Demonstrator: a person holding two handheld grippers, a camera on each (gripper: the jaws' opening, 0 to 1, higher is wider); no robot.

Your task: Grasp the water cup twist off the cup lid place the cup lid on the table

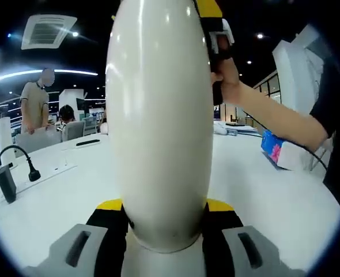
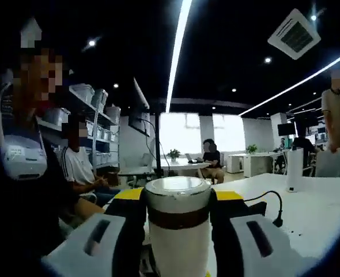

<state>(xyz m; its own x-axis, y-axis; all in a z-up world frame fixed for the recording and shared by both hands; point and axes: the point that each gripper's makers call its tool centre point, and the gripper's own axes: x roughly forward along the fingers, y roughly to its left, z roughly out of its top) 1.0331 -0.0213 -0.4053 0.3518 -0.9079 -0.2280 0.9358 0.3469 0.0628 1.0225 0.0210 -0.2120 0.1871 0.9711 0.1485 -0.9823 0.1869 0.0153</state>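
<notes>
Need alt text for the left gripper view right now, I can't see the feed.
The left gripper clamps a white water cup upright over a white table. A hand holds the right gripper at the cup's top.

Ceiling strip lights (image 2: 178,43) glow brightly against dark ceilings. The white counter (image 1: 60,184) is evenly lit. Soft glare streaks the water cup (image 1: 158,127); fisheye edges bend and blur.

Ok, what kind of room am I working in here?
Likely an open-plan office or lab. Ceiling light strips run overhead, storage shelves with bins line one wall, and people sit at white desks. The cup is held over a large white table.
</notes>
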